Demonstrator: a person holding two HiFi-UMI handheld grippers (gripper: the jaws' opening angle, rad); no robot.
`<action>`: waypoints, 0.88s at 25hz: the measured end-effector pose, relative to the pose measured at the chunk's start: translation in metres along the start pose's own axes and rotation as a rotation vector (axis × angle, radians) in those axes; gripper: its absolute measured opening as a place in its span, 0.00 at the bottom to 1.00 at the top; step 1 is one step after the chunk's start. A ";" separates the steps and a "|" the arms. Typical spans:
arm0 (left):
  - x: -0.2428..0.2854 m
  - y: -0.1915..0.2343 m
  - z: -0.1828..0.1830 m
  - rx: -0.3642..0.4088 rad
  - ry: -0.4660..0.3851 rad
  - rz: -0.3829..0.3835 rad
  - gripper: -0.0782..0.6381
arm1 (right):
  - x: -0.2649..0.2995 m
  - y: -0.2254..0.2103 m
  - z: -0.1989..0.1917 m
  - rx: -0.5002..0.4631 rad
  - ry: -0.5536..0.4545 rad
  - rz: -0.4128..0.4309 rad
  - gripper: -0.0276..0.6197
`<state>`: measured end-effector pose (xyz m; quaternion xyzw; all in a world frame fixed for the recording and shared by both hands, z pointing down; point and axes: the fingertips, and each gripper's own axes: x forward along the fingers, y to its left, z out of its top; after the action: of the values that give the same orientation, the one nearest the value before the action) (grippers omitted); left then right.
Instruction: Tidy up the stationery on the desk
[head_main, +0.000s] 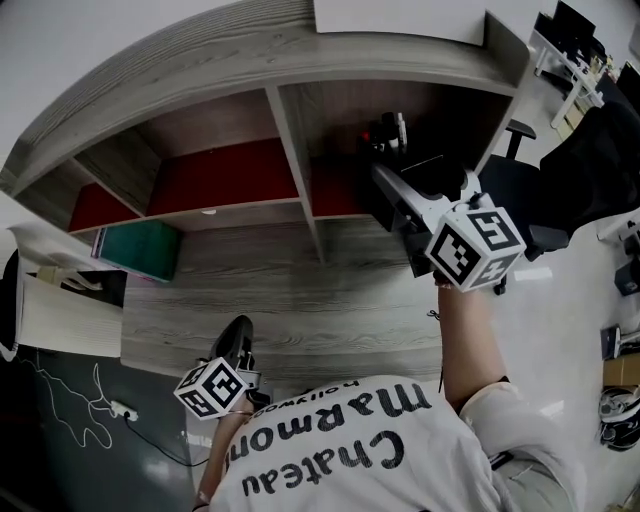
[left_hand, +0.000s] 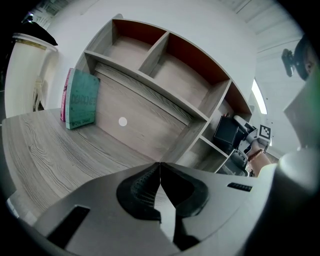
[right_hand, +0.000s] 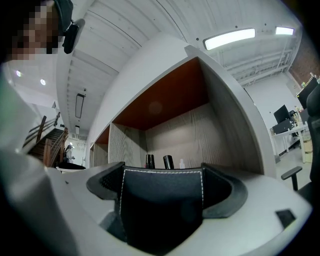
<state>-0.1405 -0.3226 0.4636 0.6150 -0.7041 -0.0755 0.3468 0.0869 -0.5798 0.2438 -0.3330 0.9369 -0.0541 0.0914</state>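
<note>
My right gripper (head_main: 387, 190) reaches into the shelf unit's lower right compartment (head_main: 460, 110). It is shut on a black leather box with white stitching (right_hand: 161, 200), which fills the gap between its jaws. The left gripper view shows the same box (left_hand: 226, 131) inside that compartment. Behind the box, two dark bottles (right_hand: 168, 161) and a small white one stand at the back wall. My left gripper (head_main: 240, 338) hangs low over the desk's front edge, its jaws shut on nothing (left_hand: 160, 167). A teal book (head_main: 140, 248) with a pink one beside it leans upright at the desk's back left.
The wooden desk top (head_main: 260, 290) lies bare between the grippers. A shelf divider (head_main: 298, 165) separates the compartments. A white sheet (head_main: 400, 15) lies on top of the shelf unit. A white cabinet (head_main: 60, 315) stands at the left and an office chair (head_main: 520, 135) at the right.
</note>
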 end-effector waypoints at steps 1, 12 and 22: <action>0.000 0.000 -0.001 0.000 0.002 0.003 0.13 | 0.001 0.000 -0.001 0.004 0.001 0.002 0.76; 0.000 0.003 -0.008 -0.004 0.023 0.012 0.13 | 0.007 0.000 -0.008 0.003 0.005 0.004 0.76; 0.003 0.008 -0.013 -0.019 0.037 0.006 0.13 | 0.015 0.015 -0.020 -0.111 0.024 0.019 0.76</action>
<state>-0.1397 -0.3196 0.4787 0.6110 -0.6985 -0.0695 0.3658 0.0616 -0.5768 0.2591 -0.3278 0.9427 -0.0052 0.0621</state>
